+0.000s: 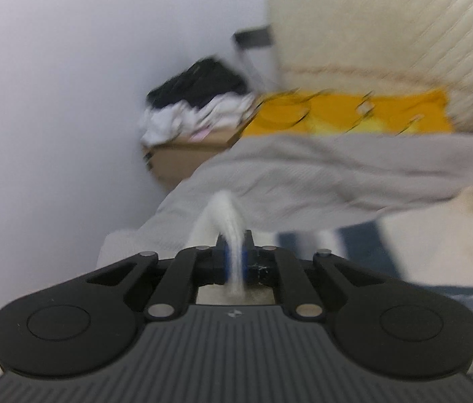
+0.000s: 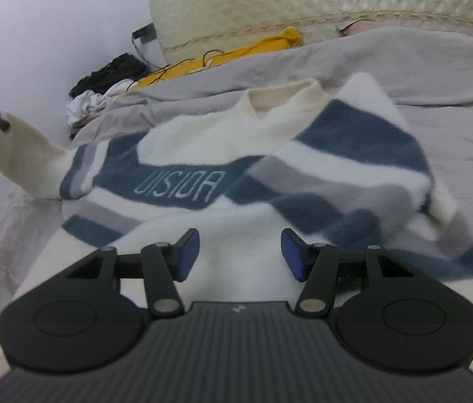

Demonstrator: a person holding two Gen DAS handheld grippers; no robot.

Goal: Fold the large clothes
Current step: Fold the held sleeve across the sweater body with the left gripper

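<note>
Left gripper (image 1: 235,262) comes first. Its two blue pads are pinched together on the cream cuff (image 1: 226,221) of the sweater's sleeve. In the right camera I can see that sleeve (image 2: 25,164) lifted up and pulled out to the far left, with the black gripper at its end. I think I am holding it out like this so the sleeve goes straight and can be laid over the body next.

Moving right, the sweater (image 2: 236,174) lies on the grey sheet (image 2: 437,127) of the bed, face up. It is cream with blue and grey stripes, and I can read letters across the chest. The collar (image 2: 280,100) points to the far side. The other sleeve, on the right, is already folded across the front, so I judge the fold is about halfway done.

My right gripper (image 2: 239,255) hangs just over the near hem of the sweater. Its fingers (image 2: 190,252) are wide apart and hold nothing. I guess it waits there to press the body flat or to grab the hem.

Far away on the left I see a pile of black and white clothes (image 1: 199,100) in a cardboard box (image 1: 182,164). Beside it lies something yellow (image 1: 347,114), and behind that stands a cream quilted cushion (image 1: 370,23) by the wall.

The left camera is blurry, so small things there are hard to tell.
</note>
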